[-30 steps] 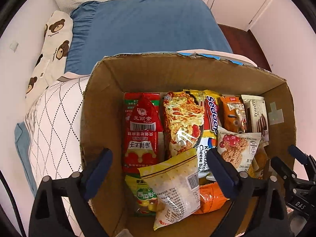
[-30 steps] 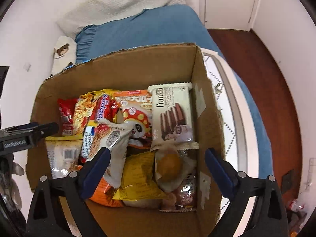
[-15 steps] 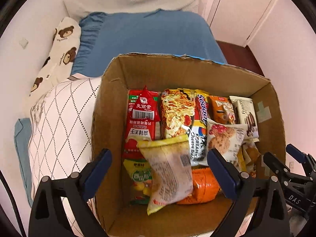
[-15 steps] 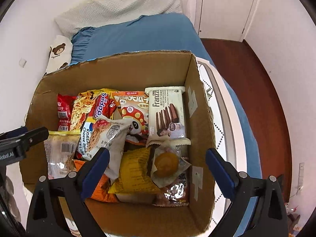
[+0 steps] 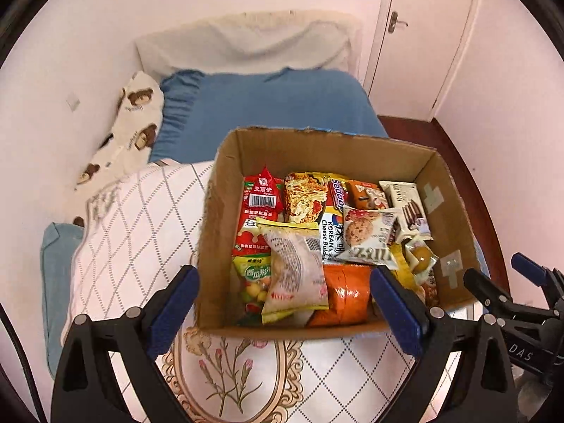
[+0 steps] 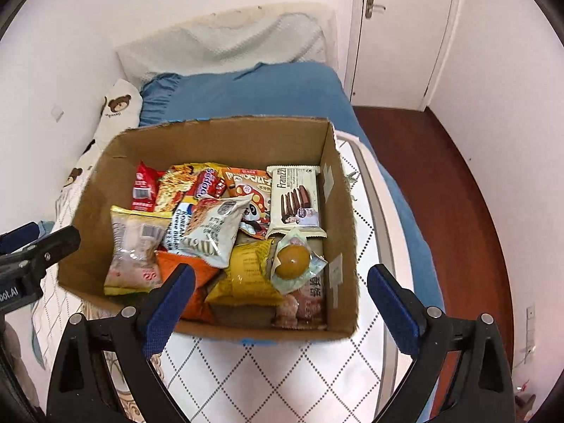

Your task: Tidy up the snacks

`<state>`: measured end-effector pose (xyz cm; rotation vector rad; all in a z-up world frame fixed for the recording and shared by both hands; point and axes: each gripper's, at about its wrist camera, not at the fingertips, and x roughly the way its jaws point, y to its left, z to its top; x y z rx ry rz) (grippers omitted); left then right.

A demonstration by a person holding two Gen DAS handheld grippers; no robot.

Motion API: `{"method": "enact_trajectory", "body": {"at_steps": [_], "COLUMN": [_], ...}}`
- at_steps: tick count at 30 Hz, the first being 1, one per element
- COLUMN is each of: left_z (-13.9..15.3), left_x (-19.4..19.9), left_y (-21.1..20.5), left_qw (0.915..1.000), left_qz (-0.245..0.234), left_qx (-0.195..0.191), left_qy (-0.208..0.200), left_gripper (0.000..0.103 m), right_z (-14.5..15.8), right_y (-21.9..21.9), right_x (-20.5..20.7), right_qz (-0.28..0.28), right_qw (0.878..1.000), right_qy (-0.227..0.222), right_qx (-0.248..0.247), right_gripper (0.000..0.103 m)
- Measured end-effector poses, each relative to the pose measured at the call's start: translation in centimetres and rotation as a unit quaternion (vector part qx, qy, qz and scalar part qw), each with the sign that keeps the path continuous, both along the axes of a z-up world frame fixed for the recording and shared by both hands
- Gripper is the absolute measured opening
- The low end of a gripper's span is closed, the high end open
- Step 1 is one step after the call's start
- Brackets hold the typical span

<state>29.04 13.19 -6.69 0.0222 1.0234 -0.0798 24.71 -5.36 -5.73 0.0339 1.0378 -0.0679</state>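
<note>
Two grippers are seen above a bed, both with jaws spread wide and nothing held between them. The left gripper (image 5: 283, 301) hangs over the near edge of the cardboard box (image 5: 225, 162); the right gripper (image 6: 280, 298) is placed likewise over the near wall of the same box (image 6: 338, 190). Neither is touching any packet.

The box stands open-topped on a white quilt (image 5: 141, 211) with a diamond pattern and is filled with snack packets lying flat and overlapping.

Contents noted in the left wrist view, clock positions taken within the box:
- red sauce pouch (image 5: 262, 197) at 10 o'clock, against the left wall
- noodle packet (image 5: 305, 197) at 12 o'clock, just beside the pouch
- clear bun packet (image 5: 296, 268) at 7 o'clock, overlapping the pouch
- orange packet (image 5: 347, 292) at 6 o'clock, touching the bun packet
- cookie packet (image 5: 368, 236) near centre

In the right wrist view, a Franzzi wafer packet (image 6: 296, 197) lies at 2 o'clock against the right wall, a round yellow cake in clear wrap (image 6: 292, 261) at 4 o'clock, and a yellow bag (image 6: 246, 271) at 5 o'clock.

A blue sheet (image 6: 253, 91) lies beyond the box at 12 o'clock.
</note>
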Motion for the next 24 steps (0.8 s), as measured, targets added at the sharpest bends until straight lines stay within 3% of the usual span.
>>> {"method": "enact_trajectory", "body": {"at_steps": [17, 24], "left_z": [6.0, 8.1], "left_x": [-11.9, -15.6], "left_y": [0.3, 0.4], "left_qw": [0.9961, 0.9947], "left_qz": [0.009, 0.001], "left_qx": [-0.016, -0.027], "left_qy": [-0.086, -0.099], "left_gripper": [0.099, 0.099], "right_z": [9.8, 12.6], "right_y": [0.0, 0.6], "right_x": [-13.1, -17.9], "right_qz": [0.009, 0.016], "right_qw": [0.995, 0.993], "right_qy": [-0.096, -0.118], "right_qx": [0.01, 0.009], "right_gripper": [0.101, 0.102]}}
